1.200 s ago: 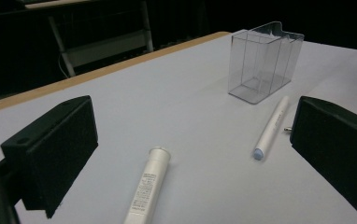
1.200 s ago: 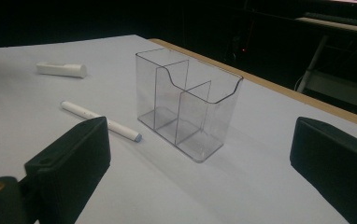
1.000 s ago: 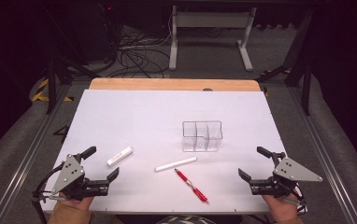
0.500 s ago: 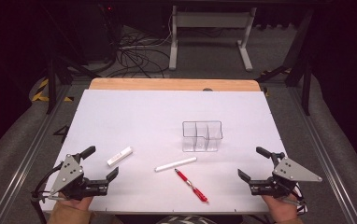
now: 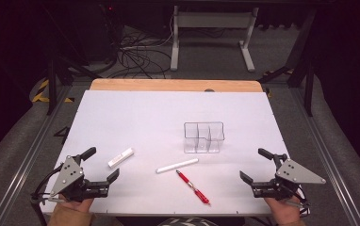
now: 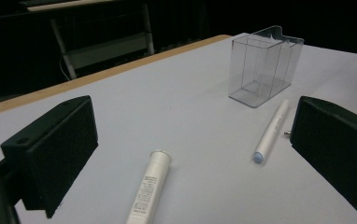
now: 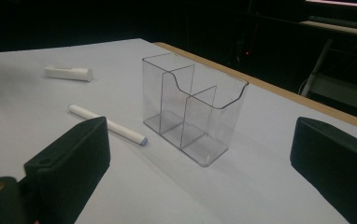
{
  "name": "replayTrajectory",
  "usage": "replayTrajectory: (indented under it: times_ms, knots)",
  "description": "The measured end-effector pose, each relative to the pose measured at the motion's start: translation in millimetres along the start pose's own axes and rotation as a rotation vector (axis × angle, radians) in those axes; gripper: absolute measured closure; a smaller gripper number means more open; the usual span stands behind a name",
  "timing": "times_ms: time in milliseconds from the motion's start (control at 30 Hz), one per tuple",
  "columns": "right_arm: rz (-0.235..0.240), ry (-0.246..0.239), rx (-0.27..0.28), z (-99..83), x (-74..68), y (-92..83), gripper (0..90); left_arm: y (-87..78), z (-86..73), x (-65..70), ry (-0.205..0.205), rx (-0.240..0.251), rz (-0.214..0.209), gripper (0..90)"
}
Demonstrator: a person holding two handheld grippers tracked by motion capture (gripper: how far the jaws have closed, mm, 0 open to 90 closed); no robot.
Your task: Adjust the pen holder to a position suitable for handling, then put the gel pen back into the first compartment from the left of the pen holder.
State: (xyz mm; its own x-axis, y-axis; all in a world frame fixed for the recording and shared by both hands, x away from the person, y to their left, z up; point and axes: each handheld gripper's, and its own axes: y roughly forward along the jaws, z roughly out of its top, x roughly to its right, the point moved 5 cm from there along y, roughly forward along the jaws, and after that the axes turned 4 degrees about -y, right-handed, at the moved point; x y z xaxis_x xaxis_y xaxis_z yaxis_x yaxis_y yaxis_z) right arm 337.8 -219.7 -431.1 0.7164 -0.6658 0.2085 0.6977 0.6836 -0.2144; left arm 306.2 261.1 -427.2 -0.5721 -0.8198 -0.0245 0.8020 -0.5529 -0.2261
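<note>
Near the worktop's front edge, resting with left claw and right claw gaping wide, empty; lying between them, white cylindrical tube, white pen, red pen; standing beyond, clear plastic divided holder.

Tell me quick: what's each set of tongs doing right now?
Left tongs: open, holding nothing, near the white tube.
Right tongs: open, holding nothing, near the clear organizer.

Beyond my bench a tangle of black cables lies on the grey floor beside a metal stand.
</note>
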Motion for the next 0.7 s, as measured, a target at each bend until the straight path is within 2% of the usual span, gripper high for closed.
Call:
replayTrajectory:
  times_ms: [700]
  knots:
    - [0.05, -0.021, -0.003, 10.4, -8.6, 11.0, 4.8, -3.1, 0.3, -1.8, -0.007, 0.006, 0.012, 1.7]
